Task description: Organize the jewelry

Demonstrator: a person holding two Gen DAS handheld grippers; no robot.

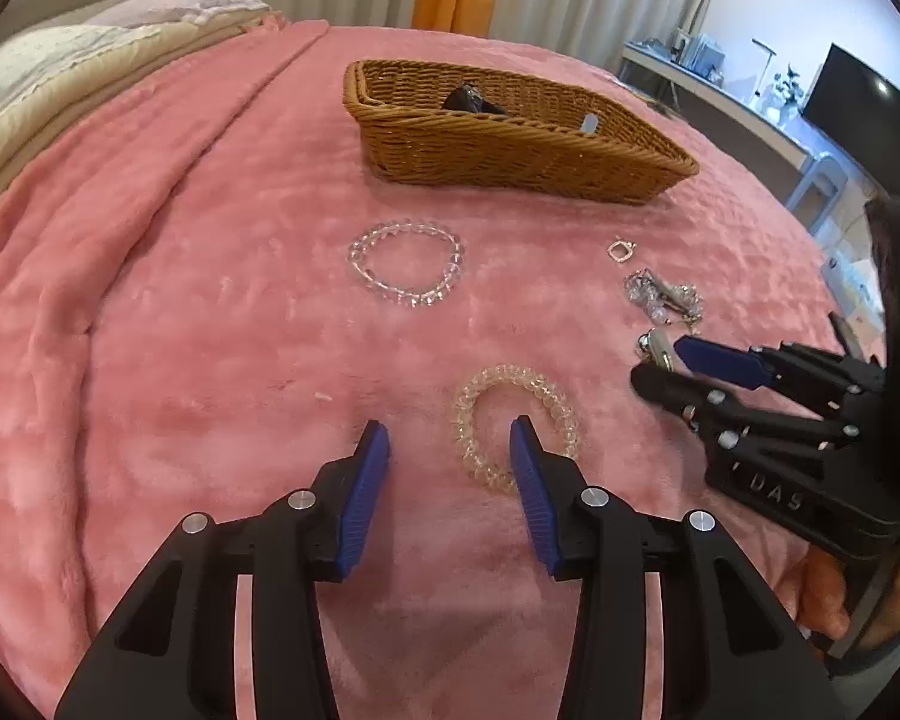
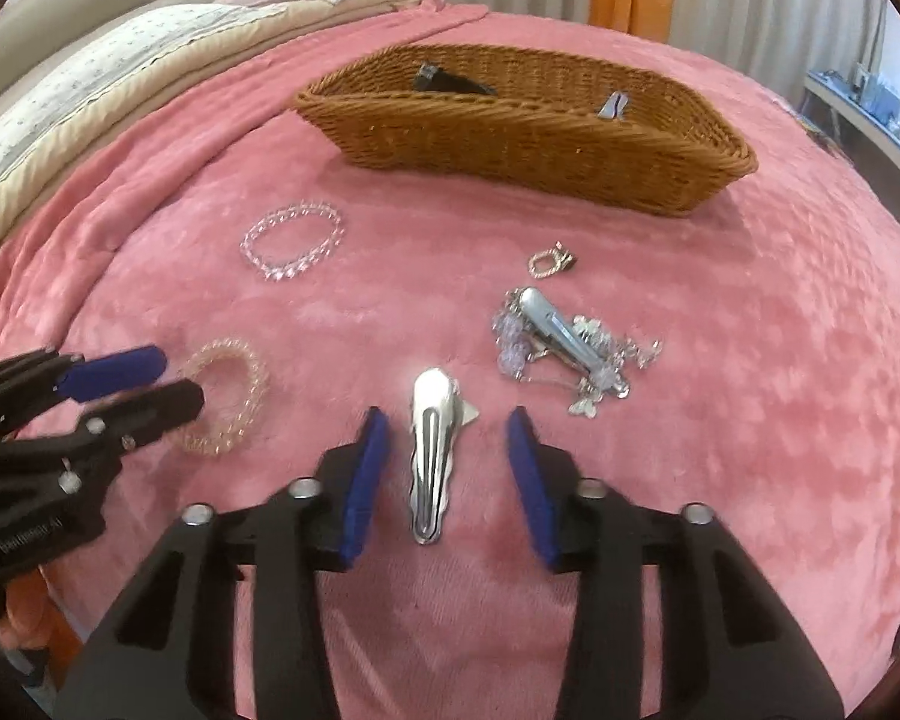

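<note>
A wicker basket [image 1: 510, 144] [image 2: 528, 120] sits far on the pink blanket, with a black clip [image 1: 468, 101] and a silver clip [image 2: 612, 105] inside. A clear bead bracelet [image 1: 405, 264] [image 2: 291, 243] lies mid-bed. A yellowish bead bracelet [image 1: 513, 423] [image 2: 228, 399] lies by my open left gripper [image 1: 450, 450], whose right finger overlaps it. My open right gripper [image 2: 447, 450] straddles a silver hair clip [image 2: 432, 456] lying flat; this gripper also shows in the left wrist view [image 1: 660, 363]. A small ring [image 2: 549, 261] [image 1: 621, 251] and a jewelled clip pile [image 2: 570, 348] [image 1: 663, 297] lie at right.
The pink blanket [image 1: 210, 360] covers the bed, with folds and pillows [image 2: 90, 72] at far left. Curtains hang behind. A desk with a monitor [image 1: 858, 102] stands at right beyond the bed edge.
</note>
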